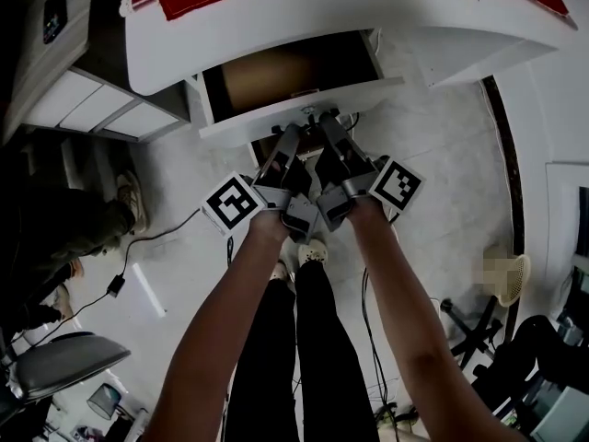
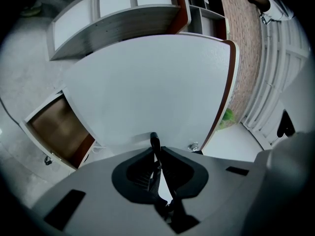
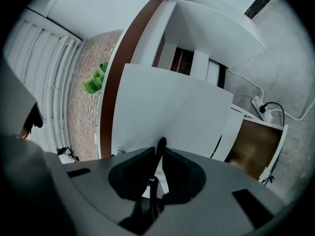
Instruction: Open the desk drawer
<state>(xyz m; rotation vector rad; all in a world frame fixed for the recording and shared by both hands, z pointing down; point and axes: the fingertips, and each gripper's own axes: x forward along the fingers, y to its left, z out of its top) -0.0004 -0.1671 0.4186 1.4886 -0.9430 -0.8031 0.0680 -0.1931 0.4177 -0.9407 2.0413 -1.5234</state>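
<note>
Drawer: the drawer (image 1: 276, 76) is already part-way out from under the table (image 1: 276, 21). Its brown inside is open to me from above.
Direction from me: it lies straight ahead of both hands, up-picture in the head view. The white drawer front (image 1: 304, 107) is right at my fingertips.
Long axis: the front runs across me, left to right and slightly slanted, so the pull goes square to it, back toward my legs.
Left hand-held gripper (image 1: 302, 125): it points level. The jaws are drawn in to a thin gap, and I judge them pinched on the lower edge of the drawer front.
Right hand-held gripper (image 1: 328, 120): it sits just beside the left one, with the same narrow pinch on that edge as far as I can read it.
Nearer hand: neither. They sit side by side at the middle of the front.
Surface: the front is smooth painted white, and I see no knob, so the grip may slip.
Room: the pale floor (image 1: 184, 168) has a cable (image 1: 138, 251) lying on it. A white shelf unit (image 1: 92, 104) stands to my left, and the space behind my hands is free.
</note>
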